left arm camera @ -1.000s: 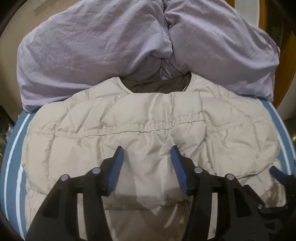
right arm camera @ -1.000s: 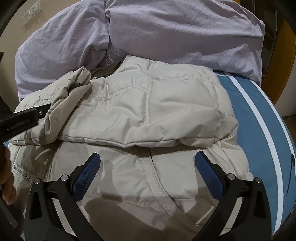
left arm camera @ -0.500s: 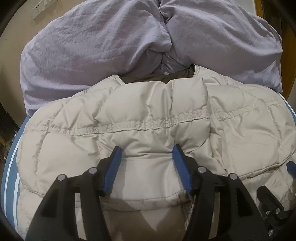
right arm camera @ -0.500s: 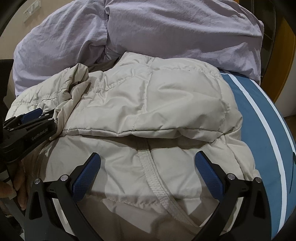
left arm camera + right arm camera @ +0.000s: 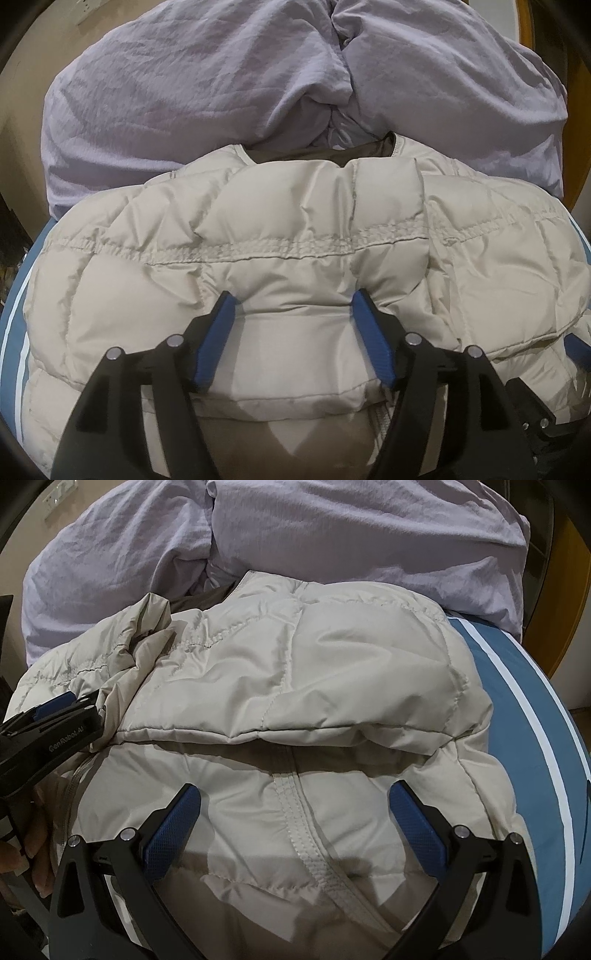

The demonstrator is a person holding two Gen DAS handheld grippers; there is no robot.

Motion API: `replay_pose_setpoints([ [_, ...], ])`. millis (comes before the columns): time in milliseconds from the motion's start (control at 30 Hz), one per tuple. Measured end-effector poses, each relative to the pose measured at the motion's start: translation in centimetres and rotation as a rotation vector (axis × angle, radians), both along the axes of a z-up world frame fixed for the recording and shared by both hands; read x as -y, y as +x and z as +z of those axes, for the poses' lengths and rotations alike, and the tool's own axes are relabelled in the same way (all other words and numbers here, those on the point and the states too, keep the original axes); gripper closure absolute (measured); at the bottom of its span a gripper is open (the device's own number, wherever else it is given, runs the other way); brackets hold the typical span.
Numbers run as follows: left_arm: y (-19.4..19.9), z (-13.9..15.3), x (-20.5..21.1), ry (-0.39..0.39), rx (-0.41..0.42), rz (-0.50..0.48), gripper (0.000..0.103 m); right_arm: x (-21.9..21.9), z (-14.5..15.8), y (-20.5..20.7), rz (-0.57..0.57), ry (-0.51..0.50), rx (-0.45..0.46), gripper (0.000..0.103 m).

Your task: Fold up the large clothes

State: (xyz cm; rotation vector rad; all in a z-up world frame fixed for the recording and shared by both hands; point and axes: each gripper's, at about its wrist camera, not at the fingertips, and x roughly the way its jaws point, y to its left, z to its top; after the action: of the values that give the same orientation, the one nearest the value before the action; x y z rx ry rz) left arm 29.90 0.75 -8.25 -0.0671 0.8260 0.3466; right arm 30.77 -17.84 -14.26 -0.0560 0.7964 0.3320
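Lying beneath both tongs: jacket (image 5: 295, 236)

Beige puffer jacket (image 5: 295, 672) is seen folded on blue striped bedding (image 5: 528, 746); right gripper (image 5: 295, 812) is held wide open above it; left gripper (image 5: 55, 716) possibly touching fabric.

The jacket (image 5: 295, 258) lies spread on the bed (image 5: 535, 775), its collar at twelve o'clock touching the heaped duvet (image 5: 221, 92), which fills the far side from ten to two o'clock. In the right wrist view a folded-over part of the jacket lies on top of the lower layer, with bare bed at three o'clock and the left gripper (image 5: 55, 716) at nine o'clock at the jacket's edge. The left gripper's fingers (image 5: 218, 332) stand on either side of a fold at six o'clock, and the right gripper (image 5: 295, 823) sits over the lower layer, also at six o'clock.
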Motion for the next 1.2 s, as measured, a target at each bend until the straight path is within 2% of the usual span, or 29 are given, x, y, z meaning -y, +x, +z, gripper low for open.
replay_pose_setpoints([
  [200,0.01,-0.11,-0.55,-0.021,-0.001,0.020,0.026,-0.02,-0.02,0.11,0.001,-0.001,-0.004,0.001],
  [1200,-0.07,-0.07,-0.70,-0.024,0.001,0.022,0.023,0.00,-0.04,0.19,0.005,0.000,-0.006,0.001],
])
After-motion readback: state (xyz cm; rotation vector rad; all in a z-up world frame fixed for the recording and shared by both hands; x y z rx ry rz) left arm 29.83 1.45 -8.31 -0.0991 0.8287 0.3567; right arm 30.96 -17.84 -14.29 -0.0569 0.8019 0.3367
